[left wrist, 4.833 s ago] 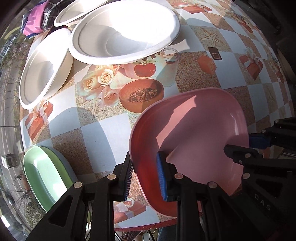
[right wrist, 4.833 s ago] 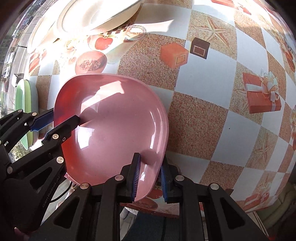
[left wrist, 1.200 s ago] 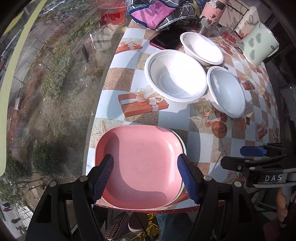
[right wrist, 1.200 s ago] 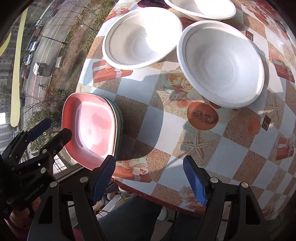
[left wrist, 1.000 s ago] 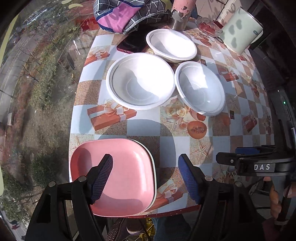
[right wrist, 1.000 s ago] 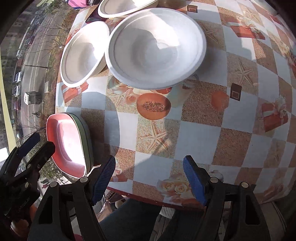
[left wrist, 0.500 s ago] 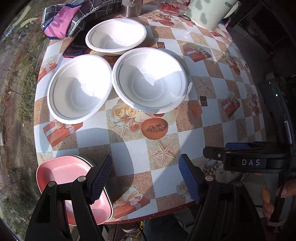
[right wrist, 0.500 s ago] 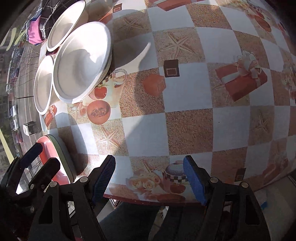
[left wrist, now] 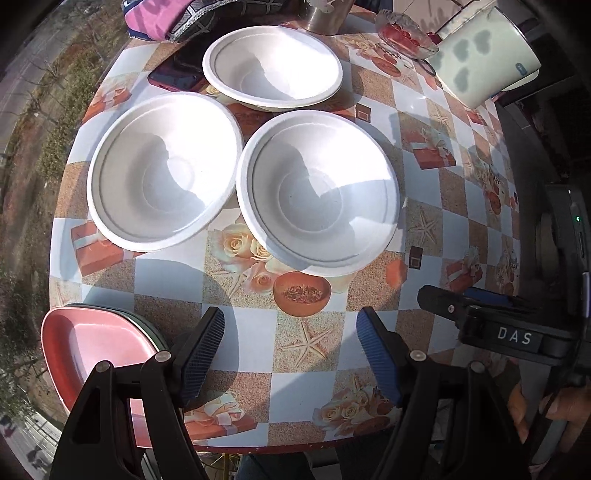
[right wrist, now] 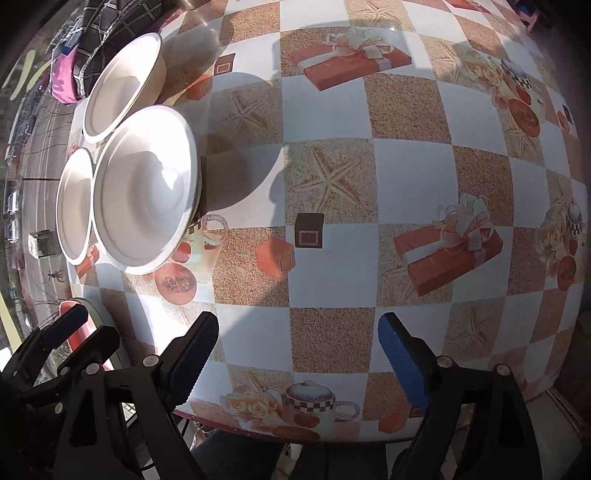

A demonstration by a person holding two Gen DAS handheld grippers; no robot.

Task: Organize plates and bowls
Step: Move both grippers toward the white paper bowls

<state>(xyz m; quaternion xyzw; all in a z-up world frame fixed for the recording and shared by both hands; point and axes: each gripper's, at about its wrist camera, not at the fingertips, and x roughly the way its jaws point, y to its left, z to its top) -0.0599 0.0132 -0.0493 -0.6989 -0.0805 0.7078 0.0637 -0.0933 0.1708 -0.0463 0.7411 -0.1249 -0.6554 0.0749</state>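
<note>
The letters "DAS" stand in white on the black body of the right gripper (left wrist: 476,301); nothing else is legible.

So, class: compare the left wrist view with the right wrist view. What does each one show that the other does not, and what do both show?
Only the left wrist view shows the red fruit dish, the large pale cup, the dark phone and a hand holding the right gripper.

Only the right wrist view shows the printed teapot at the table's near edge.

Both show three white bowls, the pink plate on its stack, the folded cloth and the left gripper. Both grippers are empty; the right one's jaws are opening.
</note>
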